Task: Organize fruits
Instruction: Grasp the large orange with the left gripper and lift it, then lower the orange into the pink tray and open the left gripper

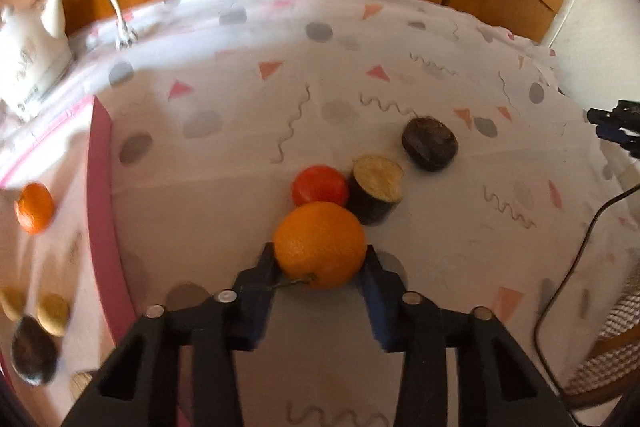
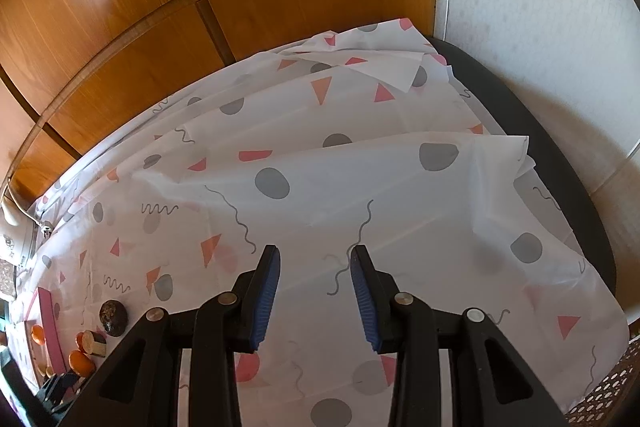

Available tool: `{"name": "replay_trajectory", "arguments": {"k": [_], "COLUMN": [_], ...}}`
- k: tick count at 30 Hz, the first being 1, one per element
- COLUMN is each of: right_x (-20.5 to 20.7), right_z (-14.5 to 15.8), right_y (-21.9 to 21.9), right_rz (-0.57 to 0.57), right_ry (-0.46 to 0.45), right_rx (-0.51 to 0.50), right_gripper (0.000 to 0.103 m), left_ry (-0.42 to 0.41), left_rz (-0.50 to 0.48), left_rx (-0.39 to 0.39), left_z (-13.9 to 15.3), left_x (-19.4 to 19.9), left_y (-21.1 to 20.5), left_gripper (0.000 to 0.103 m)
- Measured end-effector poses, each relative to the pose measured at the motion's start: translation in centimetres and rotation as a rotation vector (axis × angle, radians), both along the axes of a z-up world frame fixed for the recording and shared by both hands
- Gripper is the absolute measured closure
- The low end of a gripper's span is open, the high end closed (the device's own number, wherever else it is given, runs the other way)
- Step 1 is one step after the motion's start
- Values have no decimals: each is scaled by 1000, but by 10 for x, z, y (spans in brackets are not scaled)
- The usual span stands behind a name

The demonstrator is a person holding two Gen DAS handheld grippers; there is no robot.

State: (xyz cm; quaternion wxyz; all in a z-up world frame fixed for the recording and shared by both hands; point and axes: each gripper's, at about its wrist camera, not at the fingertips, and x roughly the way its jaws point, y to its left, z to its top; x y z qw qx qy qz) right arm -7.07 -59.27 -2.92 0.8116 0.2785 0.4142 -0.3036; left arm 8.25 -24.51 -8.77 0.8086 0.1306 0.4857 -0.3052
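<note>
Two claws: left claw [image 1: 320, 259] clamped on orange [image 1: 320, 245], its underside hidden; right claw [image 2: 315, 259] empty, parted.

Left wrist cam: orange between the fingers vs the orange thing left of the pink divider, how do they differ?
The near orange sits between the left gripper fingers on the tablecloth; the far orange fruit lies free beyond the pink divider. The near one shows a stem; the far one is blurred. Both are round and orange.

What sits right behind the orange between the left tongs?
Behind the orange sit a red tomato and a cut dark piece, pale face up. Their near sides are covered by it.
</note>
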Motion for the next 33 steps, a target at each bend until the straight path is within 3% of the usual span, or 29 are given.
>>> {"name": "replay_trajectory", "arguments": {"k": [7,17,26,33], "right_x": [0,-1,0,3], "right_z": [-4,-7,-8,-11], "right_y": [-2,-5,0,3], "right_rz": [-11,-36,-33,-30], "right_ry": [16,44,70,96], "right_rx": [0,-15,-37,-43], "right_gripper": [66,66,66,66], "left_ry": [36,39,15,55], "left_rz": [35,109,341,589], "left_rx": [-81,-226,-321,-339], "left_z": [10,50,70,52], "left_x": [-10,-26,-20,-15], "left_y": [22,78,172,262], "left_gripper": [65,65,65,65]}}
